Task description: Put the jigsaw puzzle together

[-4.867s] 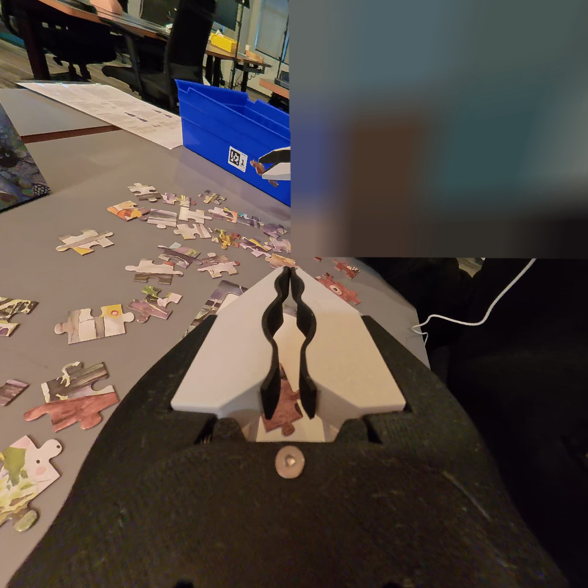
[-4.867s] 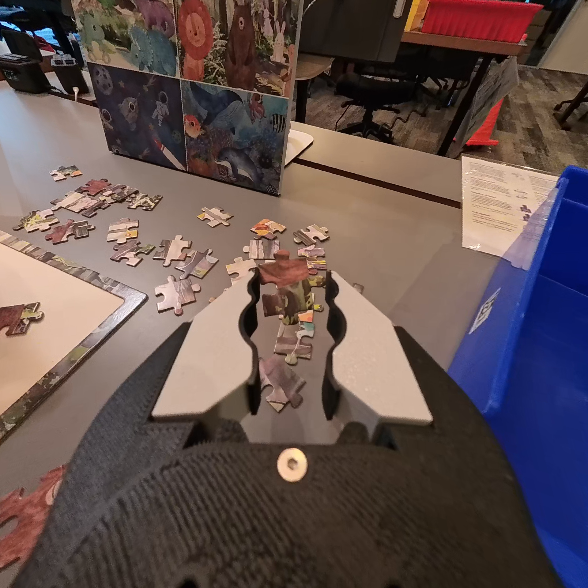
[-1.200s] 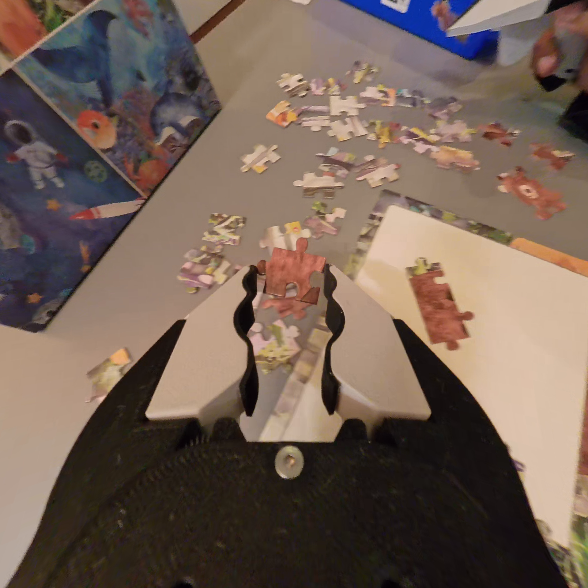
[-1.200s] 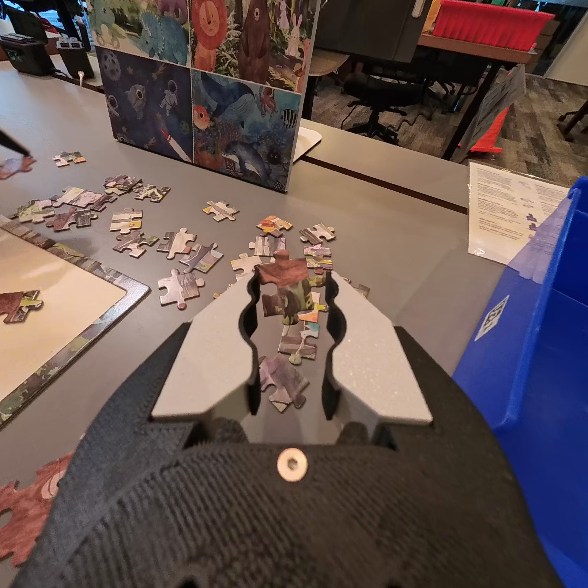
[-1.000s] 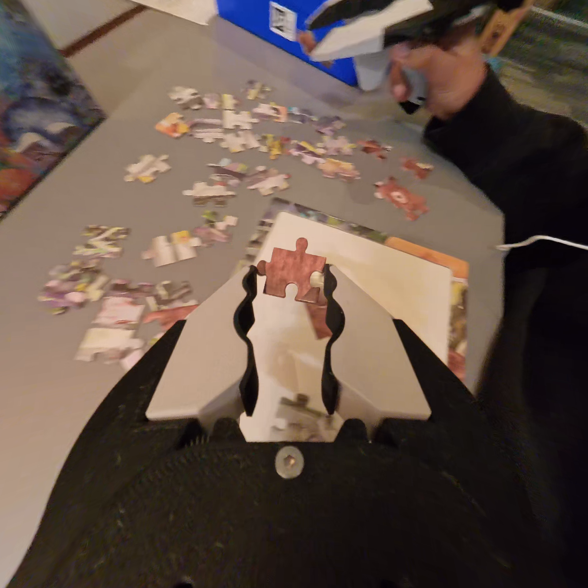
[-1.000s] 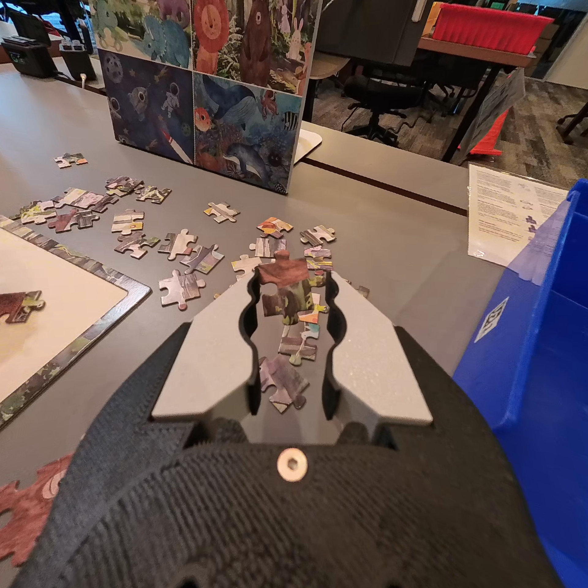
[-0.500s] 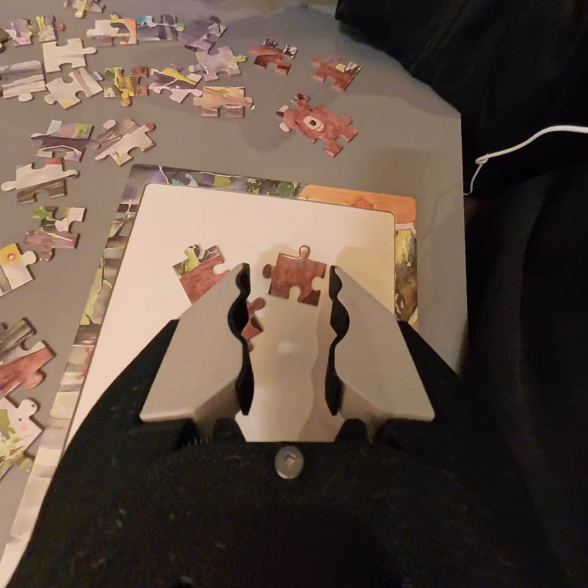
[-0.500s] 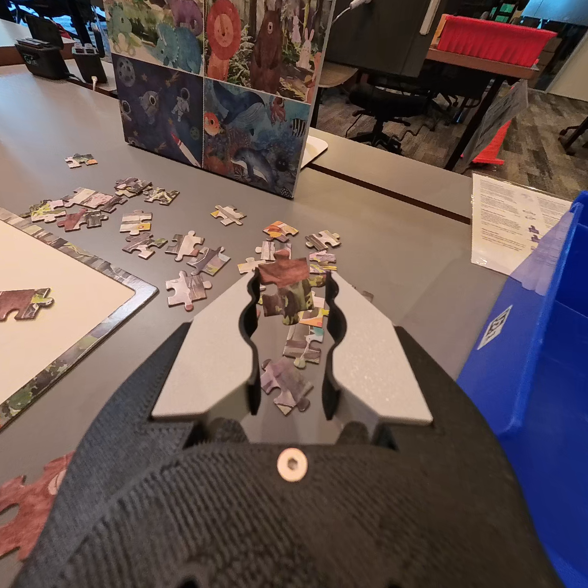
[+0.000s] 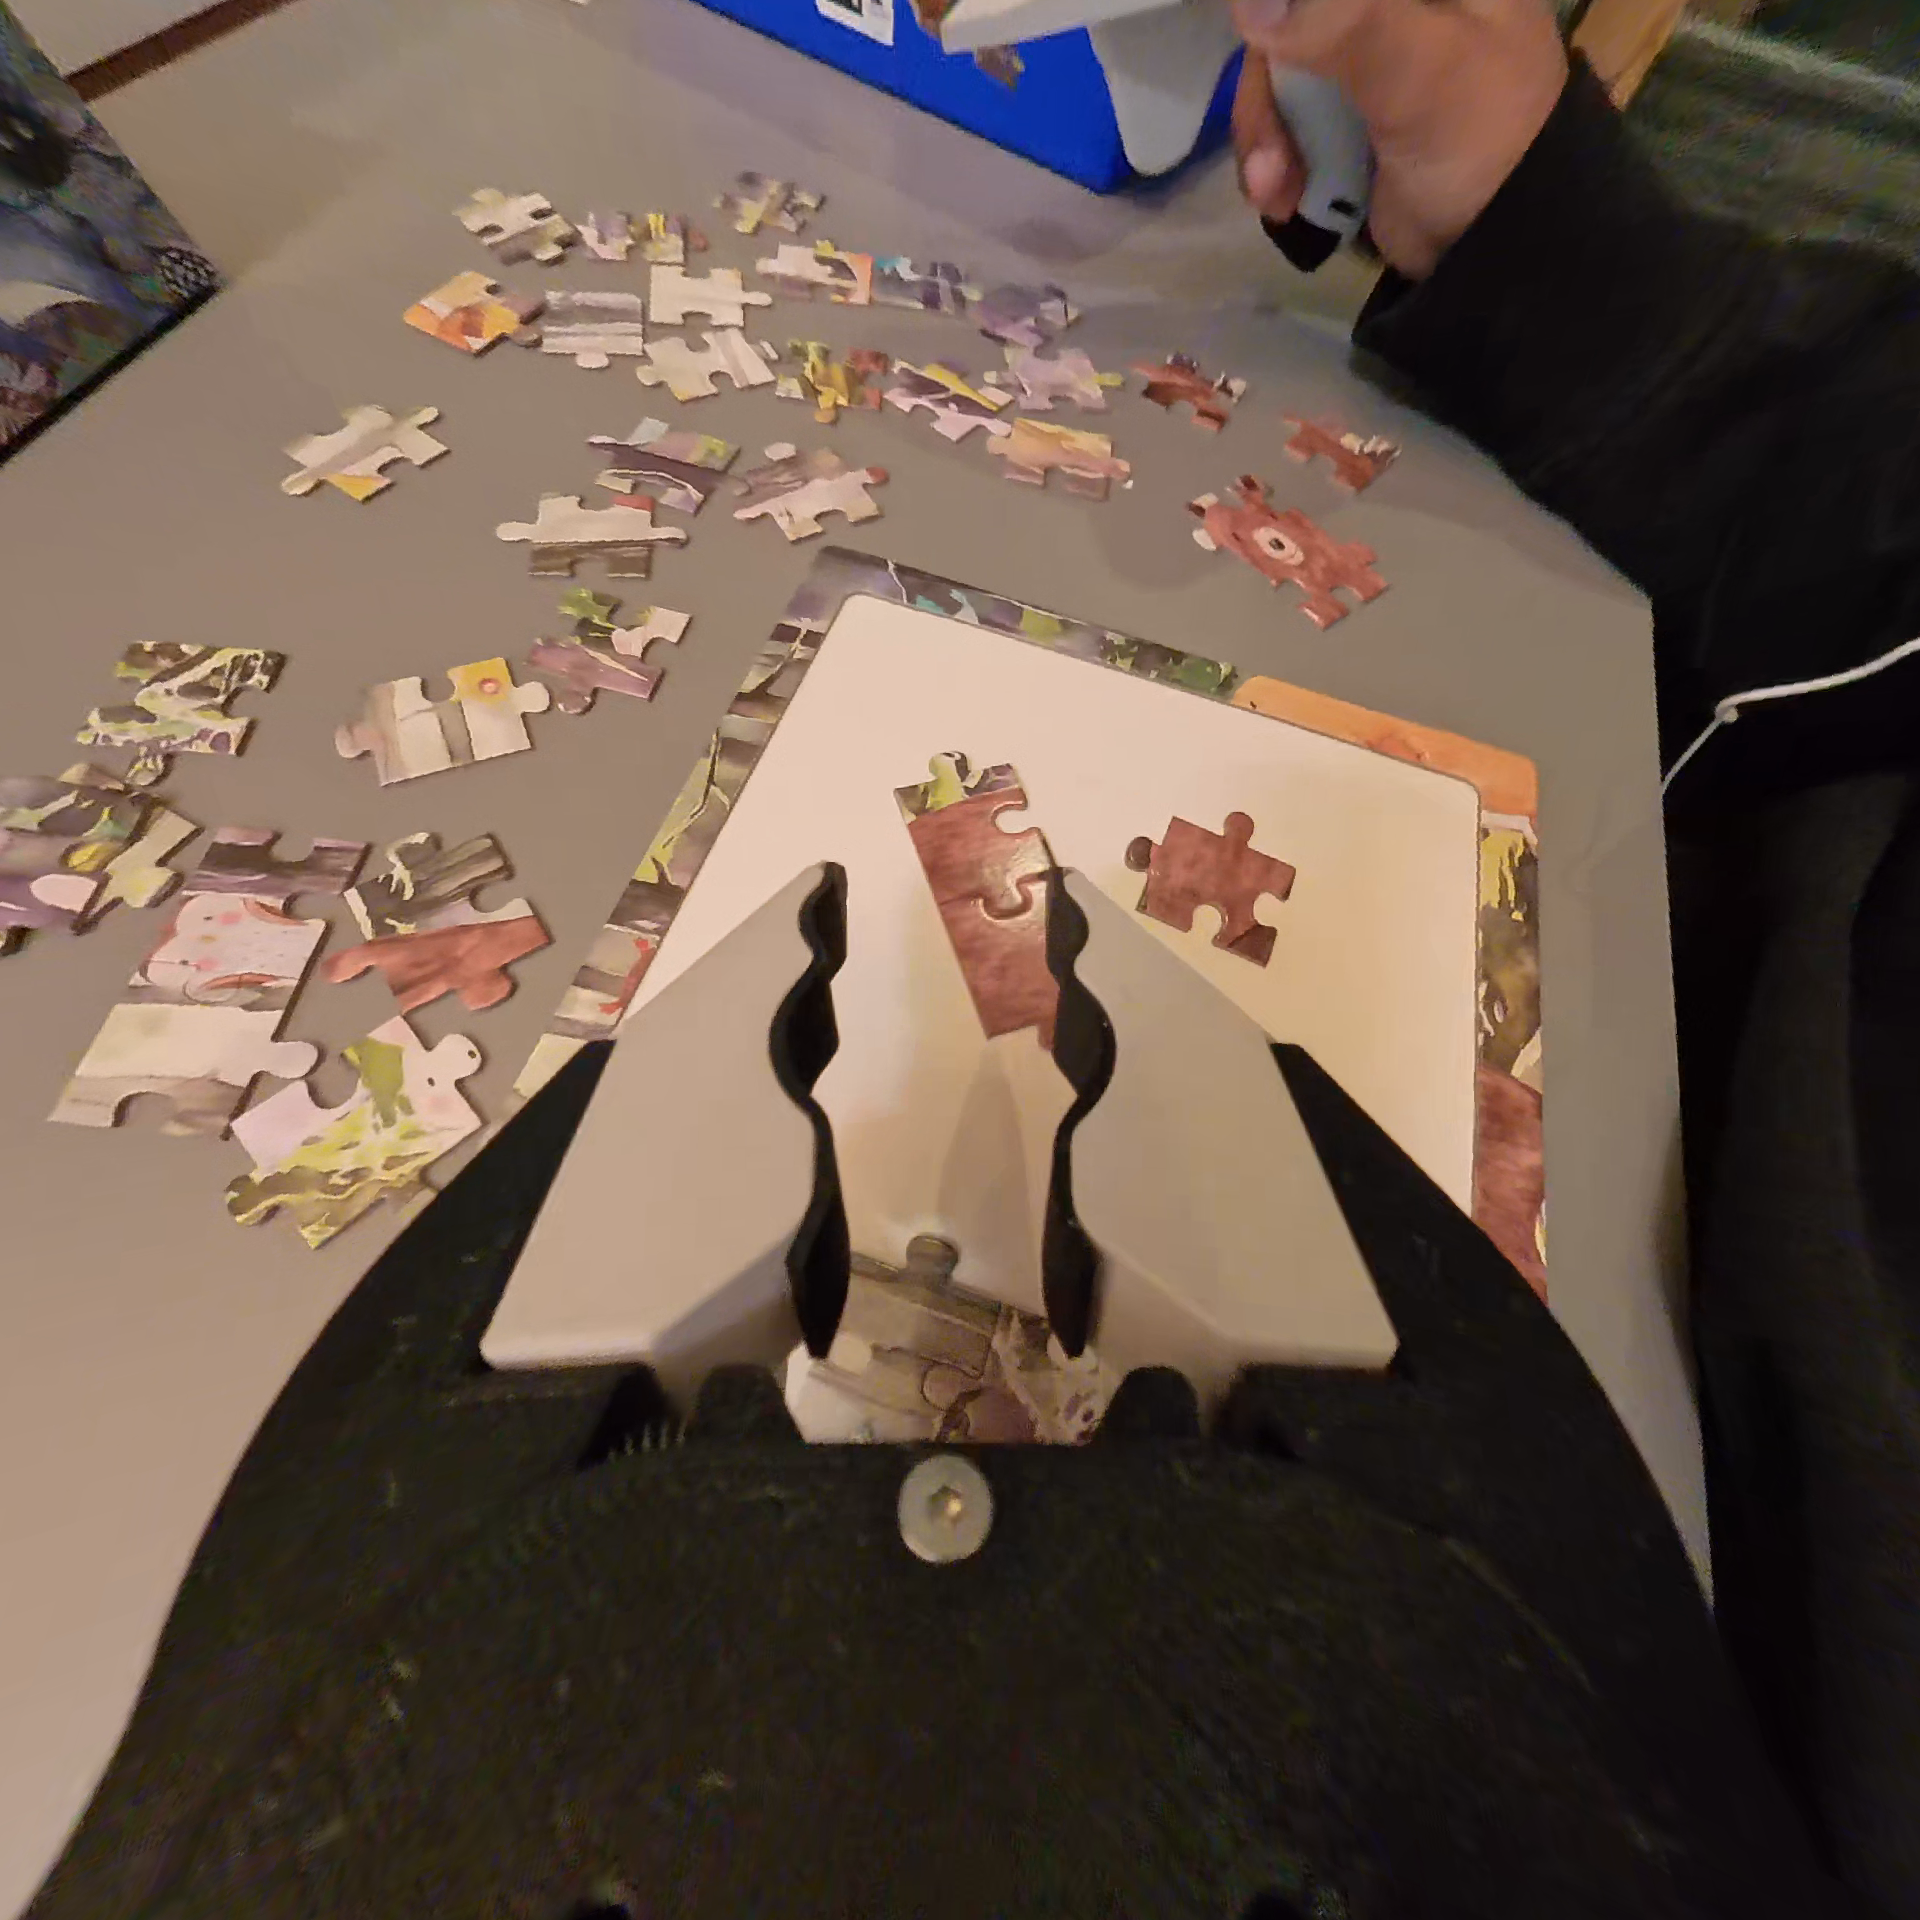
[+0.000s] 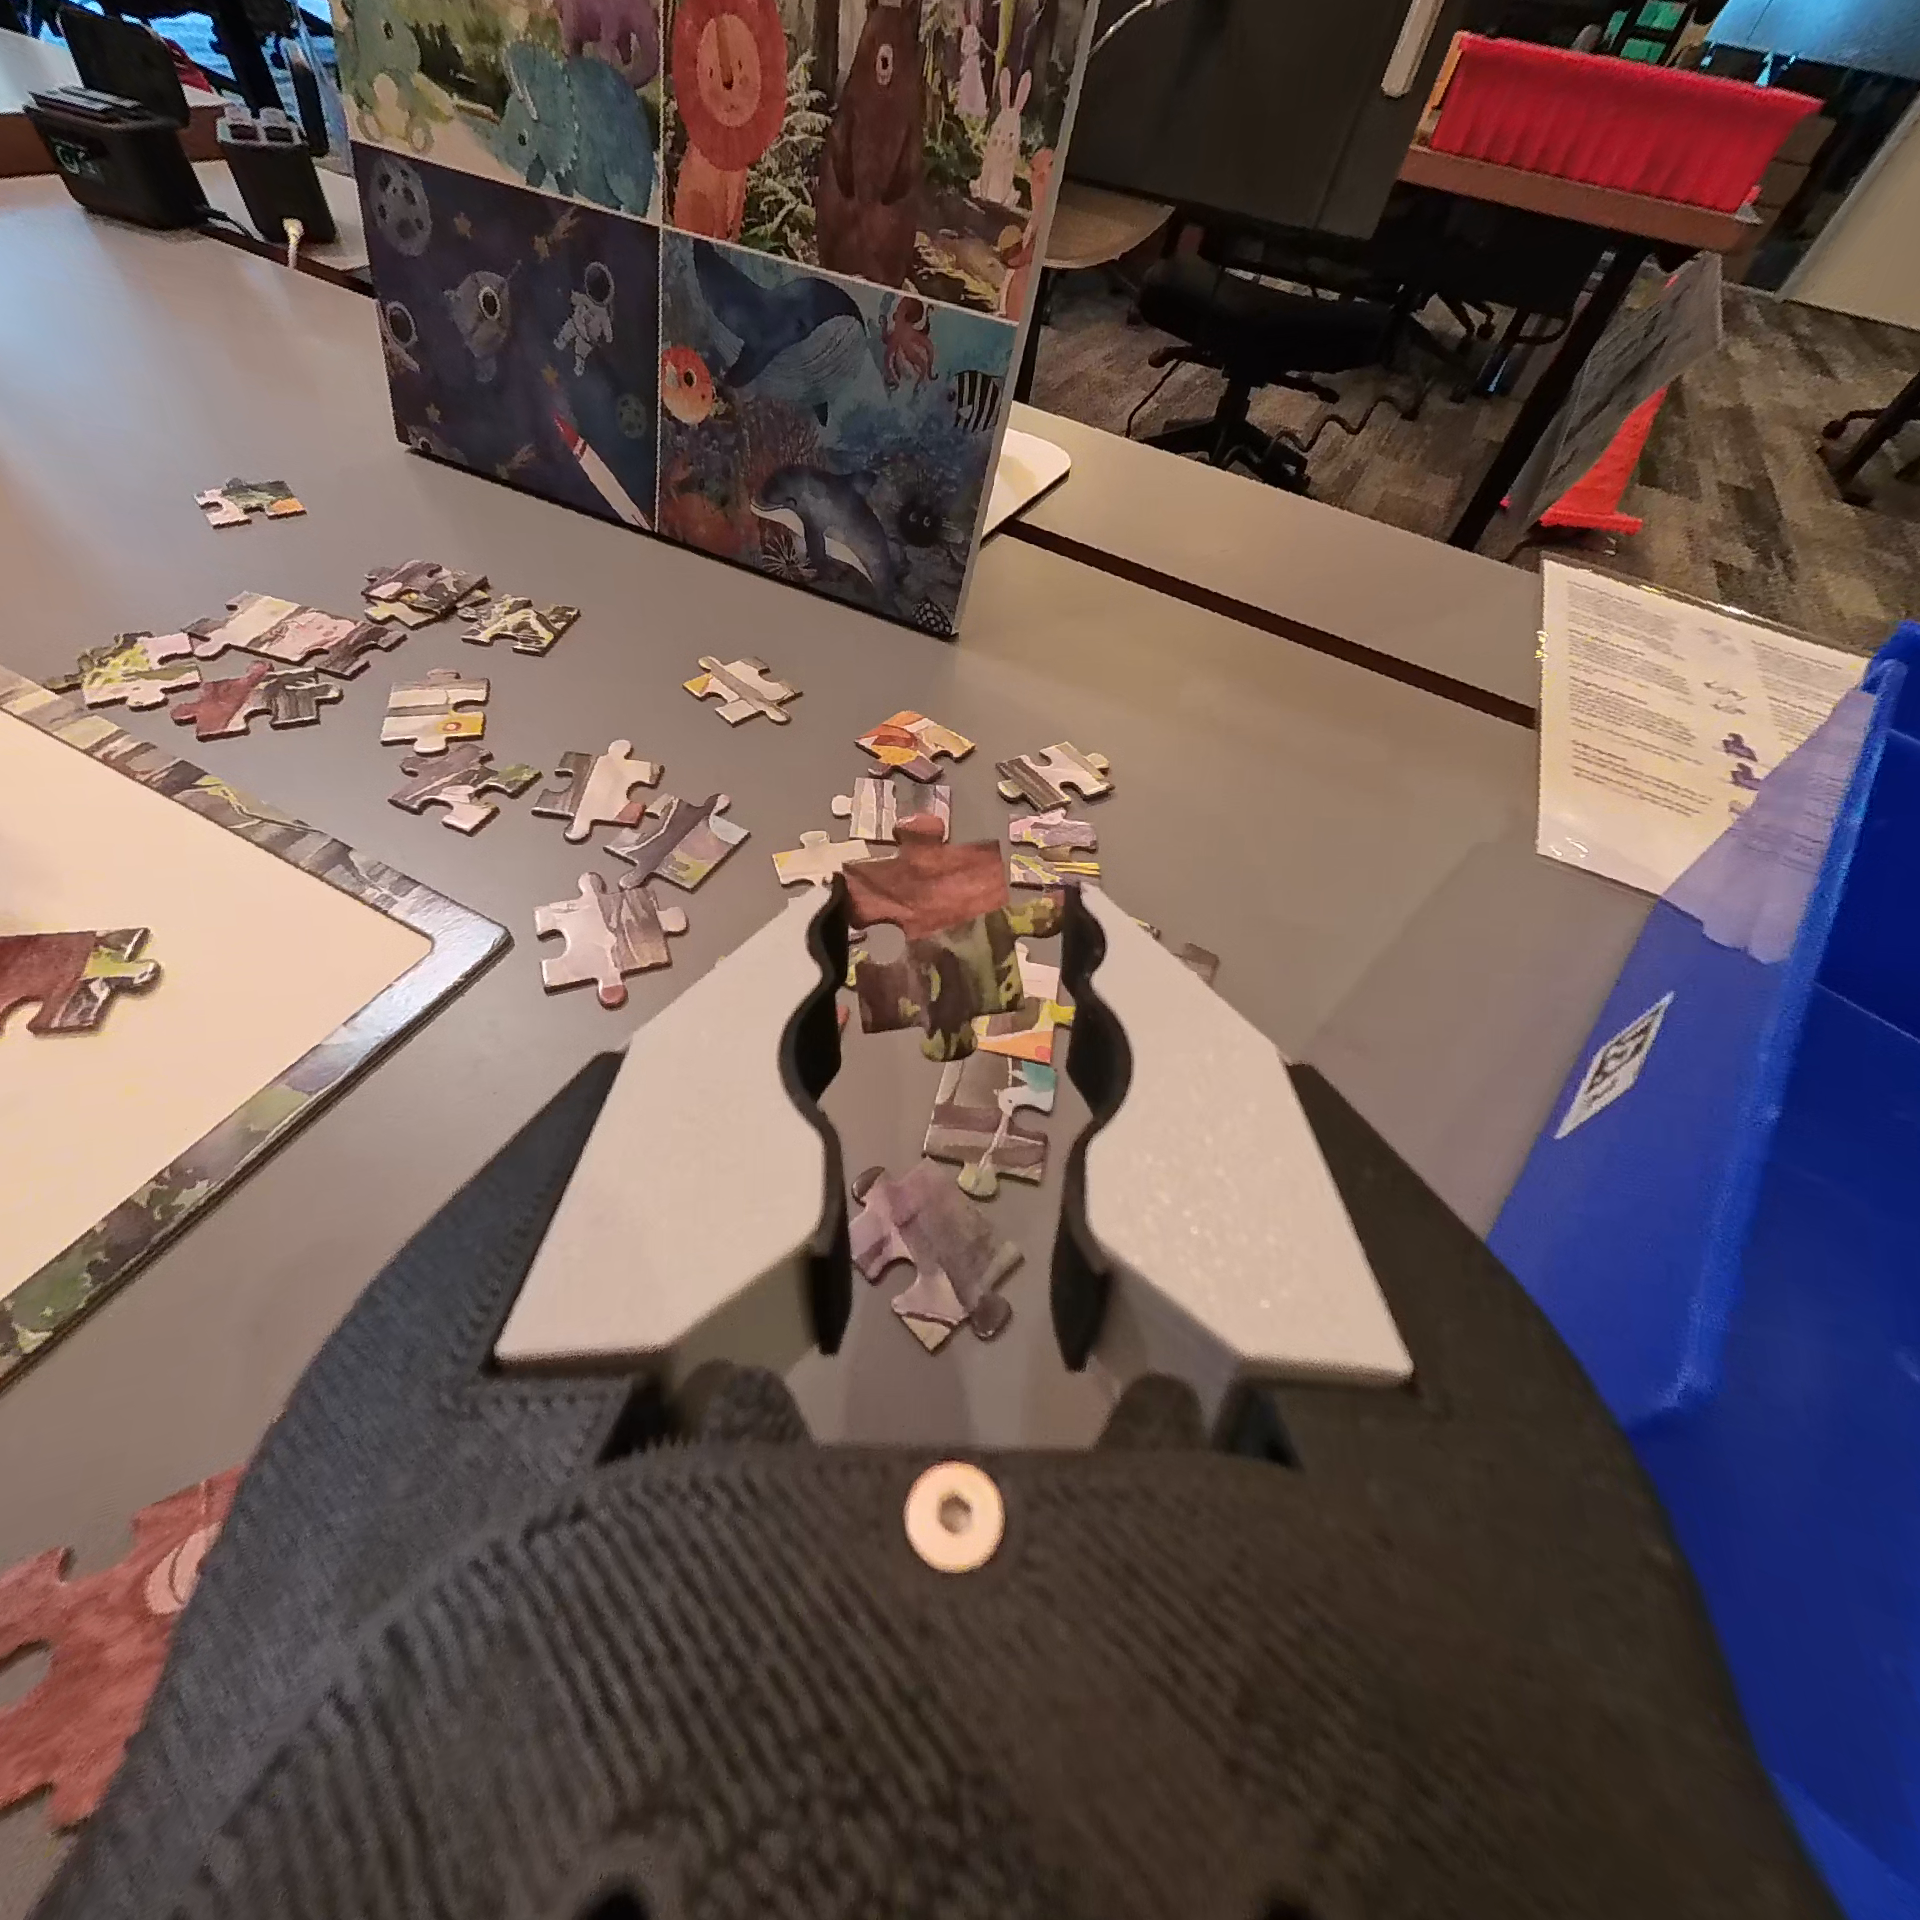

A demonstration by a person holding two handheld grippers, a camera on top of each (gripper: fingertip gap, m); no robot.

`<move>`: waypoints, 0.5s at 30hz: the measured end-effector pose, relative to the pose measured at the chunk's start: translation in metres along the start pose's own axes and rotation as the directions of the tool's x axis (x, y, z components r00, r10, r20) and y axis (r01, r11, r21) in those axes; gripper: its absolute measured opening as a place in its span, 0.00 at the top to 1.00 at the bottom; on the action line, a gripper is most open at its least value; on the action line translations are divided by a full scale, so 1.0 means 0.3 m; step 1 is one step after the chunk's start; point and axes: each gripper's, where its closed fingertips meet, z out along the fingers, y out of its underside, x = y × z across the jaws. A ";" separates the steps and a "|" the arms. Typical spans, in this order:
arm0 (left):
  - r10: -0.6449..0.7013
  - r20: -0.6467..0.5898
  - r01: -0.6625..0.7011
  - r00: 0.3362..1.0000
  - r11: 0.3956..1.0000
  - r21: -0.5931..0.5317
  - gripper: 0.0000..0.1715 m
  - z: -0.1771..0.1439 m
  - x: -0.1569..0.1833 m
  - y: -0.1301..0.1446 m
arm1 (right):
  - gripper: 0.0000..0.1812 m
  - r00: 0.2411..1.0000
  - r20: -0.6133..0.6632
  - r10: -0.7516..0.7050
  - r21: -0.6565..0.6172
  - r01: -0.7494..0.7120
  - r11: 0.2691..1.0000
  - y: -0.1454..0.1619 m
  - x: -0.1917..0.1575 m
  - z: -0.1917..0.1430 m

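Note:
My left gripper is open and empty above the white puzzle tray. A brown piece lies loose on the tray, just right of my right fingertip. Two joined brown pieces lie on the tray beyond the tips, partly hidden by that finger. My right gripper is shut on a brown and green piece and holds it above the table. The tray's corner with a brown piece shows at the left of the right wrist view.
Several loose pieces are scattered on the grey table beyond and left of the tray. A bear-face piece lies near the table's right edge. A blue bin stands right, a paper sheet behind it, the upright puzzle box at the back. There is about 25 centimeters between the tips of the two grippers.
My left gripper carried the brown piece over the tray, opened, let it go on the white surface, and drew back to the left. My right gripper still holds its piece, barely moved.

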 end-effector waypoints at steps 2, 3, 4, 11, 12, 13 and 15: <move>-0.016 -0.003 0.016 1.000 1.000 0.021 0.79 -0.008 -0.004 -0.004 | 0.78 1.000 -0.001 -0.001 -0.003 0.001 1.000 0.002 0.001 0.001; -0.020 0.000 0.020 1.000 0.999 0.028 0.80 -0.012 -0.009 -0.005 | 0.78 1.000 -0.002 -0.001 -0.005 0.001 1.000 0.003 0.001 0.001; -0.026 0.004 0.026 1.000 0.999 0.037 0.81 -0.016 -0.014 -0.006 | 0.78 1.000 -0.003 -0.002 -0.006 0.002 1.000 0.004 0.001 0.002; -0.083 -0.008 0.084 0.996 0.990 0.118 0.83 -0.048 -0.028 -0.033 | 0.79 1.000 -0.007 -0.008 -0.018 0.007 1.000 0.010 0.001 0.006; -0.089 -0.011 0.089 0.996 0.988 0.126 0.83 -0.051 -0.028 -0.036 | 0.78 1.000 -0.007 -0.008 -0.019 0.008 1.000 0.011 0.001 0.006; -0.091 -0.012 0.092 0.996 0.987 0.133 0.84 -0.053 -0.028 -0.040 | 0.79 1.000 -0.006 -0.008 -0.019 0.008 1.000 0.011 0.001 0.007; -0.088 -0.008 0.089 0.996 0.986 0.142 0.84 -0.054 -0.029 -0.045 | 0.79 1.000 -0.004 -0.008 -0.020 0.008 1.000 0.012 0.000 0.007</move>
